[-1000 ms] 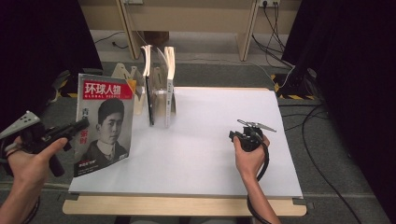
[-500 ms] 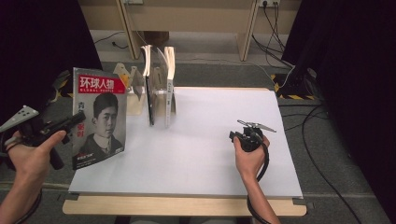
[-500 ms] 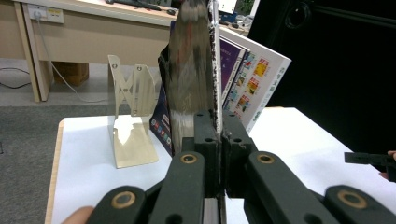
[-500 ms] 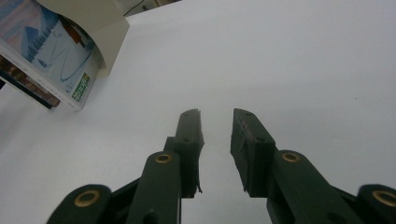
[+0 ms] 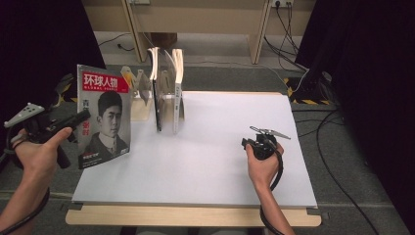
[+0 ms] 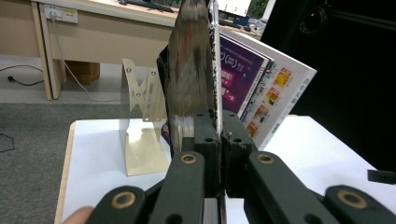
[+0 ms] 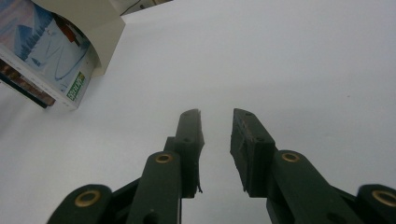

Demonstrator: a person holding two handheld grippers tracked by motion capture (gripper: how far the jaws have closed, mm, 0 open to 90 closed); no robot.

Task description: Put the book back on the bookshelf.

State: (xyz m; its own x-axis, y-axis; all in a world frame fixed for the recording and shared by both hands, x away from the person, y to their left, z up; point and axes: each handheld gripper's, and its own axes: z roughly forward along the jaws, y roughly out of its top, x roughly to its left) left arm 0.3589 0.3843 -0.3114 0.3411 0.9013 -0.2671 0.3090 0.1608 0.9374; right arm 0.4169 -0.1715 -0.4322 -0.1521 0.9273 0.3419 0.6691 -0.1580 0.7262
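A magazine (image 5: pixel 105 115) with a red title band and a portrait on its cover stands upright over the table's left edge. My left gripper (image 5: pixel 80 116) is shut on its left edge. In the left gripper view the magazine (image 6: pixel 194 70) rises edge-on from between the closed jaws of the left gripper (image 6: pixel 217 126). My right gripper (image 5: pixel 252 143) rests on the white tabletop (image 5: pixel 220 161) at the right. In its own view the right gripper (image 7: pixel 215 114) is open, with only bare table between its jaws.
Several books (image 5: pixel 166 93) stand upright at the table's far left, beside a cream metal bookend (image 5: pixel 137 93). The same books (image 6: pixel 261 84) and bookend (image 6: pixel 140 140) lie just beyond the held magazine. Cables cross the floor at the right.
My left hand has carried the magazine a little to the left and toward the far side. The right hand and its gripper have stayed put.
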